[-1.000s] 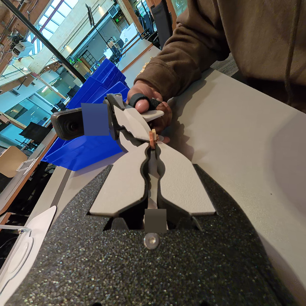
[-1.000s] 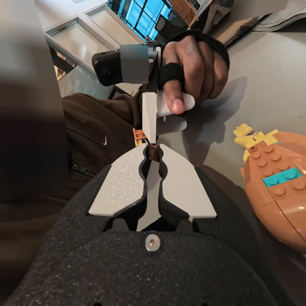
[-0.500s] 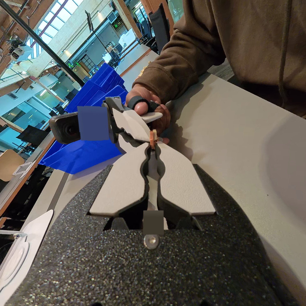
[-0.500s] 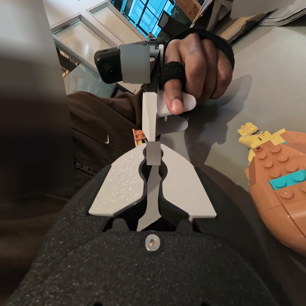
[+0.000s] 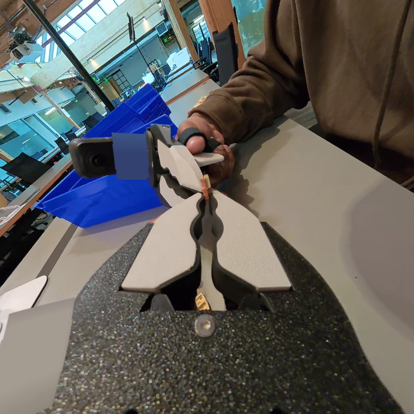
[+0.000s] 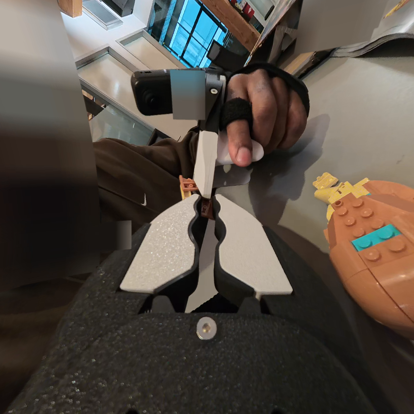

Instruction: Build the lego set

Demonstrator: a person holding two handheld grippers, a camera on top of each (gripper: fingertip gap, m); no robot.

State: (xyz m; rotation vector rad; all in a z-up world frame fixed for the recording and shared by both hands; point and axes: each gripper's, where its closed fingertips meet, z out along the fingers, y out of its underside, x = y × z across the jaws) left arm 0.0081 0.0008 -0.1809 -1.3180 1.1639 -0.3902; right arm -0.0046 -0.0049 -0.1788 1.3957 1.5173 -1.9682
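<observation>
Barely shifted, both tools stay pinched tip-to-tip on one small brick (image 5: 205, 187).

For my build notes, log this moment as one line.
left hand-held gripper: shut on small brick | right hand-held gripper: shut on dark brown brick | tips meeting | brown model on table

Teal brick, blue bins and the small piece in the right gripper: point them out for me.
teal brick (image 6: 376, 239), right wrist view, on its studded top.
blue bins (image 5: 107, 199), left wrist view, on the front wall.
small brown piece (image 6: 206, 209), right wrist view, on its face between the fingertips.
</observation>
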